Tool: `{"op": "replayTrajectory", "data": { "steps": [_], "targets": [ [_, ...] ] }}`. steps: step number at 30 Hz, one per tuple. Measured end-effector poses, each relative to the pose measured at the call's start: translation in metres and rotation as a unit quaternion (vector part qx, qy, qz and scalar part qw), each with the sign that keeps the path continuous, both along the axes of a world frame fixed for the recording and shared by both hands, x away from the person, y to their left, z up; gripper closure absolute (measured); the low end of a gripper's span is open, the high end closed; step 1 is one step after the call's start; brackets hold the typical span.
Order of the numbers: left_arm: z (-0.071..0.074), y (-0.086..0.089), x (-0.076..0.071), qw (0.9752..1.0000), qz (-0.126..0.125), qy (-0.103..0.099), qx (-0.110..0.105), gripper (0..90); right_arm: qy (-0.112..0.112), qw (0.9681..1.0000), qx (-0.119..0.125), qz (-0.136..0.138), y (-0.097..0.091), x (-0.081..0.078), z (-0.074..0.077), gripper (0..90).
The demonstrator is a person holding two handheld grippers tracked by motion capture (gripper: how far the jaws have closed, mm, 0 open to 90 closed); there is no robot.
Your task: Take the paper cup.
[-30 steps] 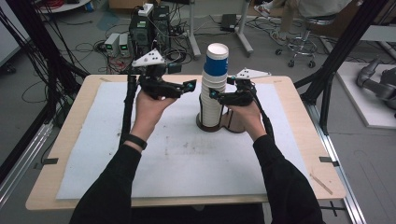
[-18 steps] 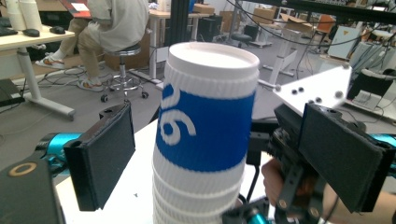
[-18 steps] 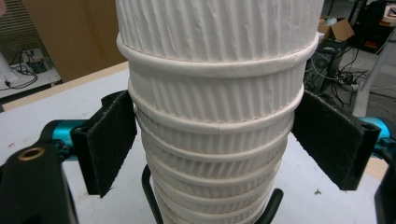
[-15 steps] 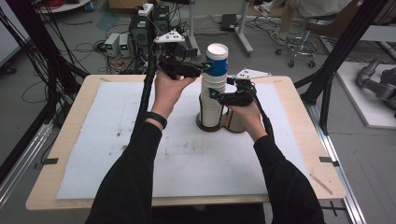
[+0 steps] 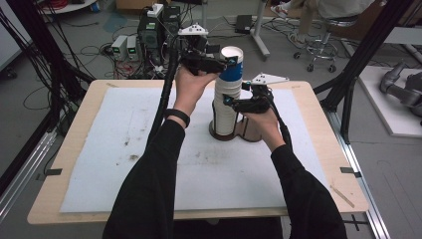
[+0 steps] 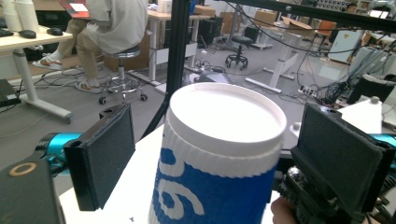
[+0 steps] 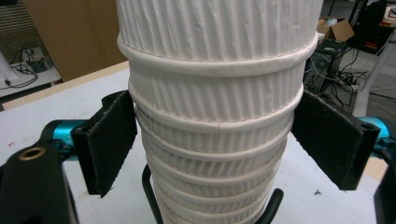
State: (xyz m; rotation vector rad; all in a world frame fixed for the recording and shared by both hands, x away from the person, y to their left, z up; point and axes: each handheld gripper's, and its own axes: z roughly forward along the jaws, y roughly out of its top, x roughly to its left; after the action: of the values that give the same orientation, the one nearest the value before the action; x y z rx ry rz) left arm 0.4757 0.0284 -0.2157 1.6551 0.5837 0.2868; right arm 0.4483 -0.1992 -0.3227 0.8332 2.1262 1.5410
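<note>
so on the left, the left hand-held gripper (image 5: 222,60) is raised up at the top of the cup stack (image 5: 227,99), level with the blue-and-white top cup (image 5: 232,62); in the left gripper view its jaws are spread wide either side of that cup (image 6: 219,154), with a gap on both sides, so not pinching it yet; the stack itself stands in a dark holder (image 5: 239,133) on the white mat (image 5: 149,144), toward the far edge of the desk (image 5: 343,149), a bit right of the middle; then to the right, the right hand-held gripper (image 5: 230,103) sits lower down at the ribbed white cups; in the right gripper view the jaws bracket the white cups (image 7: 215,116) and the pads (image 7: 108,142) look right up against the ribs, but i honestly can't tell if they're squeezing or just beside it; both forearms are in dark sleeves, and there's a watch (image 5: 177,116) on the left wrist
</note>
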Motion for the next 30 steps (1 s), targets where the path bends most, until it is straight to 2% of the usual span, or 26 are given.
{"op": "replayTrajectory", "data": {
  "steps": [9, 17, 25, 30],
  "targets": [
    [-0.0003, -0.0033, 0.0033, 1.0, -0.005, -0.003, -0.002, 16.4, 0.0, 1.0, 0.0, 0.0, 0.0, 0.0, 0.0001, 15.1],
    [-0.001, -0.0054, 0.004, 0.9999, -0.013, -0.003, -0.001, 28.7, 0.0, 1.0, 0.0, -0.001, 0.0002, -0.0003, 0.0001, 15.4],
    [0.0018, -0.0073, 0.0028, 0.9999, -0.007, -0.011, 0.009, 29.6, 0.0, 1.0, 0.0, -0.001, -0.0012, -0.0003, 0.0006, 16.0],
    [0.007, -0.0062, 0.001, 0.9998, -0.004, -0.02, 0.006, 29.7, 0.0, 1.0, -0.001, -0.001, -0.0006, -0.0006, 0.0006, 16.1]
  ]
}}
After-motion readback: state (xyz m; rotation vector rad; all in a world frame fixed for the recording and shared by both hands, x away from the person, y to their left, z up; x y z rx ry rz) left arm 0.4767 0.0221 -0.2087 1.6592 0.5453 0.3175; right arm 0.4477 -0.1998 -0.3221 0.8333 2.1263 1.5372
